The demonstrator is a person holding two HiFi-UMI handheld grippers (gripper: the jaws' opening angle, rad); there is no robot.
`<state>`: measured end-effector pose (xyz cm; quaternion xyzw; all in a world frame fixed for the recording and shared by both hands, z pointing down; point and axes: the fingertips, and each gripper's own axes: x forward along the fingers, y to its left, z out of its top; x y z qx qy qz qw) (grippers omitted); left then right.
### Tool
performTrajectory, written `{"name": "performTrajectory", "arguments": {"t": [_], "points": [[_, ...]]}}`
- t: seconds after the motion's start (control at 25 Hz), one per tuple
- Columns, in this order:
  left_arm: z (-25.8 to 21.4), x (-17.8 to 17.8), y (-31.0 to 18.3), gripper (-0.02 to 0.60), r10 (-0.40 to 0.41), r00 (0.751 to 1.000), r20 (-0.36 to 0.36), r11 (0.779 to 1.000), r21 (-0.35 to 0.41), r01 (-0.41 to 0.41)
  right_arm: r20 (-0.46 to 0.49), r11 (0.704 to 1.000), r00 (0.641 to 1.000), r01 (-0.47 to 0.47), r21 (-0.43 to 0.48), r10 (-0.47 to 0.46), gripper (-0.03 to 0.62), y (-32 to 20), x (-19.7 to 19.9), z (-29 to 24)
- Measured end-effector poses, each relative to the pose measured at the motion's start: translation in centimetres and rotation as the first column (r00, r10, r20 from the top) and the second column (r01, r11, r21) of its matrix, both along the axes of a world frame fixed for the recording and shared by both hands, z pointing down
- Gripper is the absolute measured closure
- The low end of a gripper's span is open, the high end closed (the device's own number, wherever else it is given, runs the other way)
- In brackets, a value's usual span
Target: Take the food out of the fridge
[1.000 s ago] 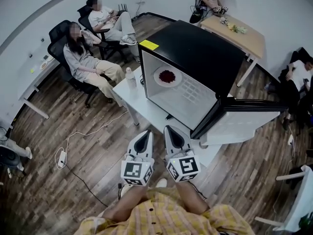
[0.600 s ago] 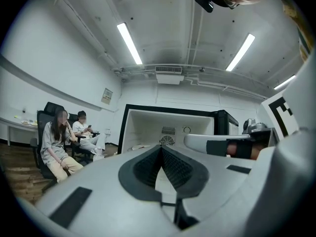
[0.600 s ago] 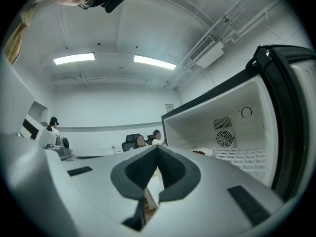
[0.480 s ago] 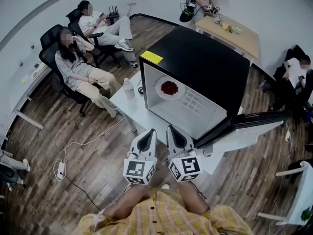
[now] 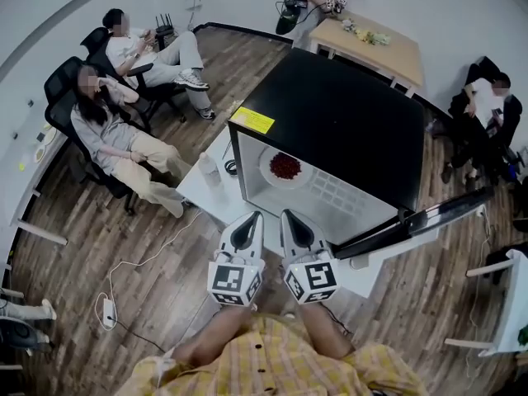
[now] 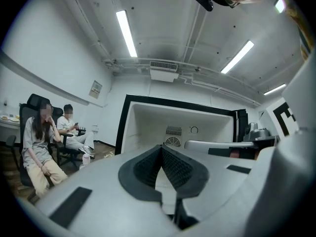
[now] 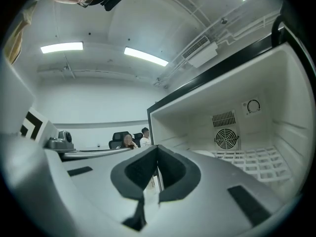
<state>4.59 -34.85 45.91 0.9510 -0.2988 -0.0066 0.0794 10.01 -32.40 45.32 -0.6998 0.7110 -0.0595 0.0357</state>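
Observation:
A black mini fridge (image 5: 346,114) stands on a white table (image 5: 202,195) with its door (image 5: 429,217) swung open to the right. Inside it a white plate of red food (image 5: 285,167) rests on the wire shelf. My left gripper (image 5: 250,219) and right gripper (image 5: 289,218) are side by side just in front of the opening, both pointing level at it. Both are shut with nothing between the pads. The left gripper view shows its jaws (image 6: 161,147) closed before the white interior (image 6: 177,125). In the right gripper view the jaws (image 7: 157,148) are closed beside the wire shelf (image 7: 256,162).
A water bottle (image 5: 206,170) stands on the table left of the fridge. Two people sit in office chairs (image 5: 62,97) at the left, others at the back and right. A wooden table (image 5: 371,44) is behind the fridge. A cable and power strip (image 5: 107,310) lie on the floor.
Both grippers have moved forward together toward the open fridge, which now sits closer and more centred. Both stayed shut and empty.

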Motion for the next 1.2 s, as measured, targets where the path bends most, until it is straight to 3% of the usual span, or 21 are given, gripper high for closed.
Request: {"name": "performTrajectory", "arguments": {"t": [0.4, 0.48, 0.56, 0.76, 0.92, 1.08, 1.2], "points": [[0.5, 1.3, -4.1, 0.574, 0.112, 0.994, 0.005, 0.994, -0.012, -0.112, 0.075, 0.994, 0.992, -0.101, -0.036, 0.103, 0.586, -3.9, 1.0, 1.7], [0.5, 1.6, -4.6, 0.574, 0.13, 0.991, 0.007, 0.991, -0.011, -0.13, 0.138, 0.993, 0.983, -0.114, -0.04, 0.118, 0.586, -4.4, 1.4, 2.2], [0.4, 2.1, -4.9, 0.574, 0.152, 0.988, 0.009, 0.988, -0.008, -0.152, 0.267, 0.991, 0.954, -0.126, -0.049, 0.135, 0.586, -4.8, 2.2, 3.2], [0.8, 3.7, -5.7, 0.574, 0.203, 0.979, 0.011, 0.979, -0.004, -0.203, 0.579, 0.986, 0.8, -0.152, -0.063, 0.16, 0.586, -5.2, 4.2, 6.8], [1.0, 4.4, -6.0, 0.574, 0.24, 0.971, 0.015, 0.971, -0.003, -0.24, 0.802, 0.985, 0.583, -0.171, -0.033, 0.128, 0.585, -5.8, 4.9, 8.7], [1.1, 4.2, -6.3, 0.574, 0.253, 0.967, 0.019, 0.967, -0.006, -0.253, 0.897, 0.972, 0.41, -0.22, -0.078, 0.165, 0.563, -5.3, 5.3, 11.0], [1.2, 4.3, -6.6, 0.574, 0.253, 0.967, 0.019, 0.967, -0.008, -0.253, 0.939, 0.971, 0.321, -0.235, -0.051, 0.127, 0.497, -5.5, 6.1, 11.7]]}}
